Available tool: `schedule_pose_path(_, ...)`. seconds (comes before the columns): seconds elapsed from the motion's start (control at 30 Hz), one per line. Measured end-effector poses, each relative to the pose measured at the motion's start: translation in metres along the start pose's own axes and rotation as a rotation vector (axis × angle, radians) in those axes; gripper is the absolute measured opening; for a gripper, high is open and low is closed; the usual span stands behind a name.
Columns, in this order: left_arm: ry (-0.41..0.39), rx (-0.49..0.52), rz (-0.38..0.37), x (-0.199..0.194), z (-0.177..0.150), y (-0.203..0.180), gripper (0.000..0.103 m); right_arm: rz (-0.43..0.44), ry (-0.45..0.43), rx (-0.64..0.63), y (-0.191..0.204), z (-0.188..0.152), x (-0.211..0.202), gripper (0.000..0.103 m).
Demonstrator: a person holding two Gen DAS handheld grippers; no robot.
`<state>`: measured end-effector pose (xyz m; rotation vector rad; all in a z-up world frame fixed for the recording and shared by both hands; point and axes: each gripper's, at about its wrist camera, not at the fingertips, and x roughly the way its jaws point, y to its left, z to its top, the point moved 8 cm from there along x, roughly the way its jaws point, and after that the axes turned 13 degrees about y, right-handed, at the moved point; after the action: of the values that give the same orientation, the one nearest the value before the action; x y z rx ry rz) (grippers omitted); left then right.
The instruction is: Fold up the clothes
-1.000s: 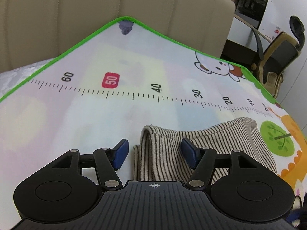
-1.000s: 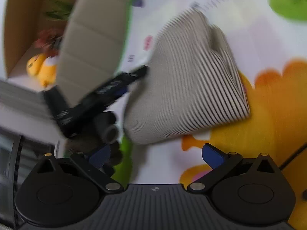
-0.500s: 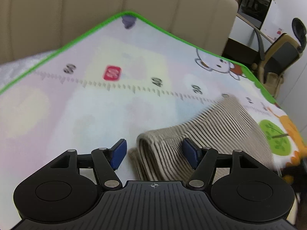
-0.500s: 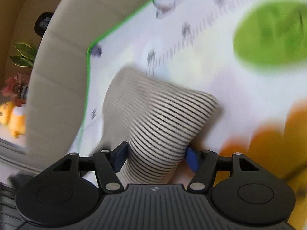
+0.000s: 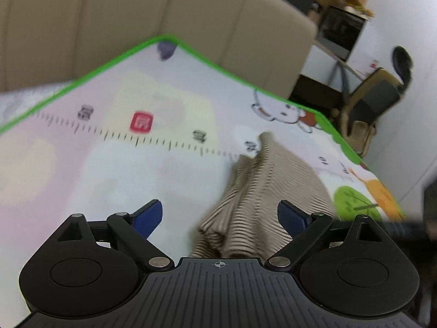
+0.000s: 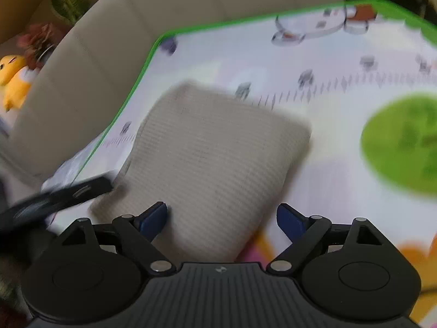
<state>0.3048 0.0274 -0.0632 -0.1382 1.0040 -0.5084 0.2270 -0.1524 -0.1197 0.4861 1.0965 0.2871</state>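
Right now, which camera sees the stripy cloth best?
The left wrist view: the stripy cloth is sharp enough there to show its stripes and rumpled folds. The right wrist view shows more of its folded shape, but blurred, so the stripes wash out.

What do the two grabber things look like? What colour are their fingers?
Both look alike. The left gripper and the right gripper each have a black ribbed body, two round black discs, black link arms with silver pins, and a small cross mark in the middle. Their fingers carry dark blue pads.
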Motion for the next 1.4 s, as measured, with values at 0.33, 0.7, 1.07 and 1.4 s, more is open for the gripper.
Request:
schedule_pose_path(0.33,0.116,0.125,-0.069,0.027,-0.031,-0.053,0.064,-0.039,0.002,-0.005,-0.022,0.023,-0.03,0.054)
schedule_pose_path(0.7,0.107,0.238,-0.234,-0.008,-0.056,-0.103,0.07,-0.326,-0.107,-0.247,-0.007,0.046,-0.055,0.065)
schedule_pose_path(1.07,0.158,-0.059,-0.082,0.016,-0.048,-0.035,0.042,-0.445,-0.19,-0.701,0.091,-0.042,-0.029,0.066)
schedule_pose_path(1.4,0.182,-0.21,-0.239,0.023,-0.049,-0.026,0.042,-0.341,-0.153,-0.517,0.062,-0.029,-0.04,0.035)
